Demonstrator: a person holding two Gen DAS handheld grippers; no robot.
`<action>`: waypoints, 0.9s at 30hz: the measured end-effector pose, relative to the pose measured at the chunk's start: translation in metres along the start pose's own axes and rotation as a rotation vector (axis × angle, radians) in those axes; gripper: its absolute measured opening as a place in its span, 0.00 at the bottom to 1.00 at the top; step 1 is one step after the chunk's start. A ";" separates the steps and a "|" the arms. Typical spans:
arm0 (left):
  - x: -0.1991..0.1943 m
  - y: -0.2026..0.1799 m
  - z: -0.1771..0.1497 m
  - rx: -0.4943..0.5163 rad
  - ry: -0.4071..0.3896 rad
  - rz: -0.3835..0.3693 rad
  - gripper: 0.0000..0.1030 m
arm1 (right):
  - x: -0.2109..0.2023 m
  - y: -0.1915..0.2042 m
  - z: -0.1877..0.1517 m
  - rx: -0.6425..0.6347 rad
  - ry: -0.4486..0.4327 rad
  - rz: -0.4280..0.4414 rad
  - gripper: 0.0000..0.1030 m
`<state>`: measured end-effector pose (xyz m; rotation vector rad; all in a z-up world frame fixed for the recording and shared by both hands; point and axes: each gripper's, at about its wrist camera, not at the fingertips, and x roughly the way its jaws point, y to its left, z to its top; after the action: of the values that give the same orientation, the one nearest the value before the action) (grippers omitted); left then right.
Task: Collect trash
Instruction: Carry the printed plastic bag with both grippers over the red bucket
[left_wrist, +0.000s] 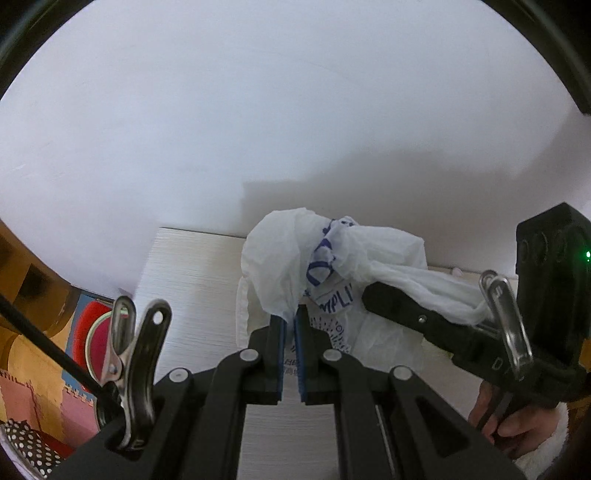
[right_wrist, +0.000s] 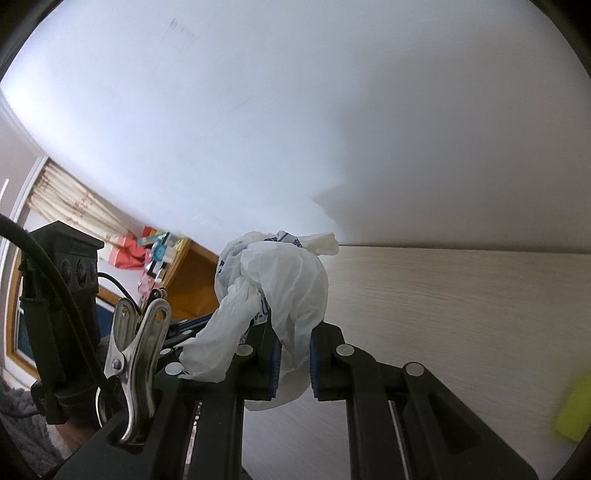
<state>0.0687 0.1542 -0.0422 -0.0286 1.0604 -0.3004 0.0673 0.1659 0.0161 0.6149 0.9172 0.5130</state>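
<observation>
A yellow-green object (right_wrist: 574, 408) right of the tongs is blurred and cut off by the picture's edge.

White bag (left_wrist: 280, 254) with blue print, pale woodgrain table (right_wrist: 461, 295)

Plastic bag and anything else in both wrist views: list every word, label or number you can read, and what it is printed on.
"MPLI": blue letters, partly folded away, on the white plastic bag.
Other blue print on the bag, above and below that: creased, unreadable.
Blue marks on the bag in the right wrist view: unreadable.
Coloured boxes on the shelf: too small and blurred.
Nothing else carries text.
</observation>
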 end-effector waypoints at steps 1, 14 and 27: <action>0.000 0.008 0.001 -0.008 0.000 0.001 0.05 | -0.001 0.008 0.013 -0.008 0.007 -0.001 0.13; -0.029 0.152 0.016 -0.128 -0.008 0.017 0.05 | 0.039 0.043 0.036 -0.089 0.109 0.008 0.13; -0.050 0.284 0.000 -0.291 0.005 0.039 0.05 | 0.107 0.062 0.042 -0.177 0.249 0.050 0.13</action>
<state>0.1113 0.4395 -0.0472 -0.2679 1.1019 -0.1087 0.1483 0.2681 0.0167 0.4196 1.0794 0.7185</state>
